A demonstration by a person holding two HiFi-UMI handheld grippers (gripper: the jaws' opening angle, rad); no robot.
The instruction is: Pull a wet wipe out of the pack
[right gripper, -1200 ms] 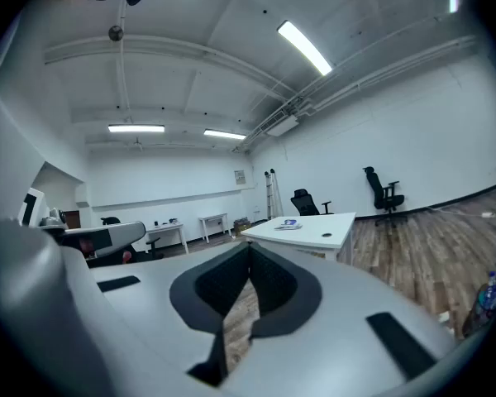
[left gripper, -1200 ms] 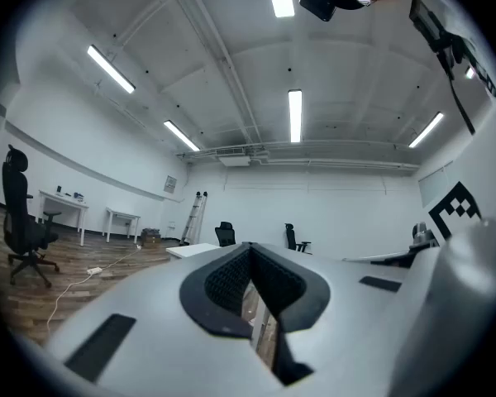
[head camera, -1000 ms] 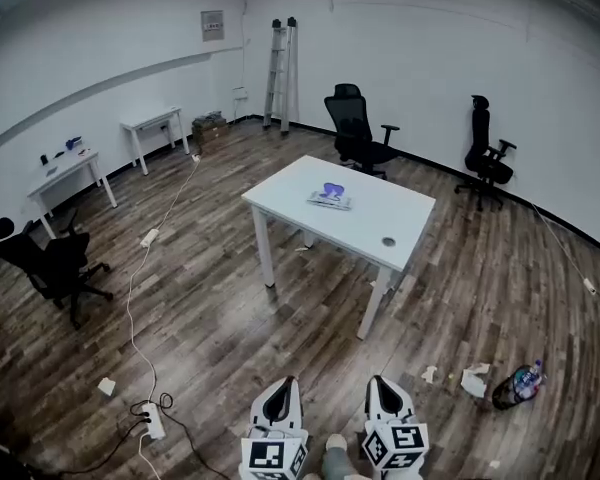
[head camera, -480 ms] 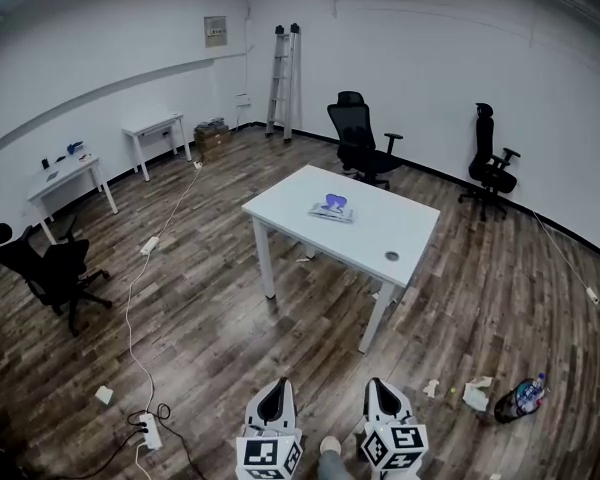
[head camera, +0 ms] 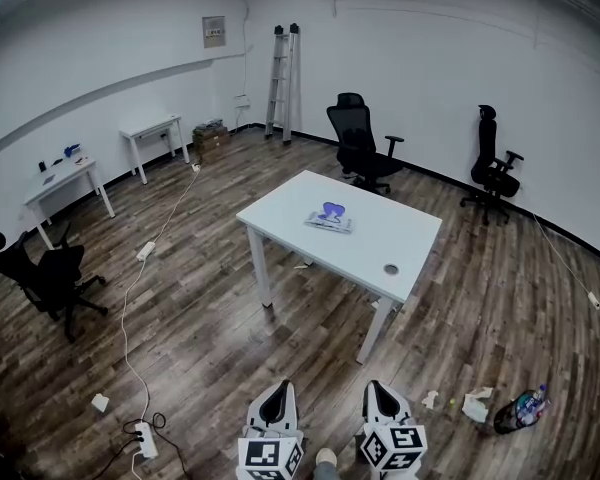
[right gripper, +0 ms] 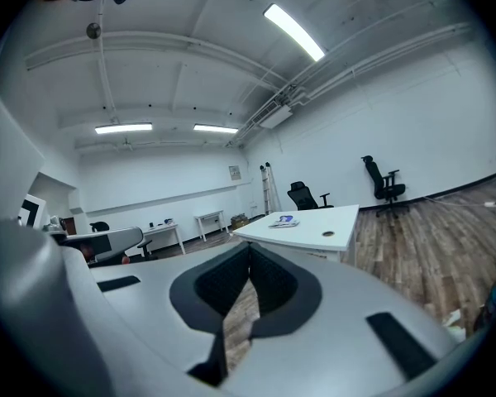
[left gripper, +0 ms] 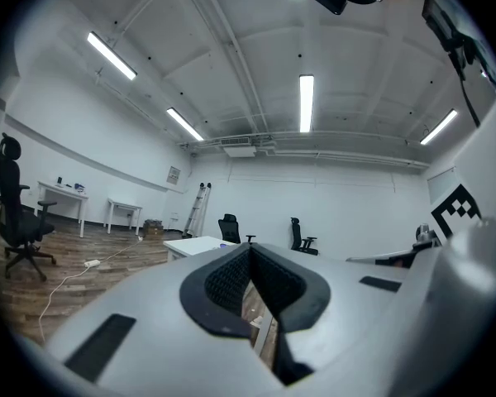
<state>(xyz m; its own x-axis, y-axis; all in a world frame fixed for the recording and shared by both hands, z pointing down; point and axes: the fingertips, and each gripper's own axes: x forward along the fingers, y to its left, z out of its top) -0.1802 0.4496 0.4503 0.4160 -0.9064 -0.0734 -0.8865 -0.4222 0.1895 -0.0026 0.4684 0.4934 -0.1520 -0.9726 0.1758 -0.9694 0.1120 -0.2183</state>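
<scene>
The wet wipe pack [head camera: 329, 218], flat with a purple-blue top, lies on the white table [head camera: 400, 230] in the middle of the room, far ahead of both grippers. In the right gripper view the pack [right gripper: 284, 221] shows small on the table [right gripper: 318, 219]. My left gripper [head camera: 282, 386] and right gripper [head camera: 378, 385] sit side by side at the bottom of the head view, above the wood floor. Both are shut with nothing between the pads [left gripper: 231, 275] [right gripper: 269, 279]. A small round hole [head camera: 390, 268] marks the table's near right part.
Two black office chairs [head camera: 360, 148] [head camera: 492, 168] stand behind the table, another [head camera: 40, 273] at the left. A ladder [head camera: 282, 83] leans on the far wall. Side desks [head camera: 65, 180] line the left wall. A power strip and cable [head camera: 140, 438] and litter with a bottle [head camera: 515, 408] lie on the floor.
The whole view has shifted toward the table, which sits a little nearer and lower in the picture. Both grippers keep their place at the bottom edge and stay shut.
</scene>
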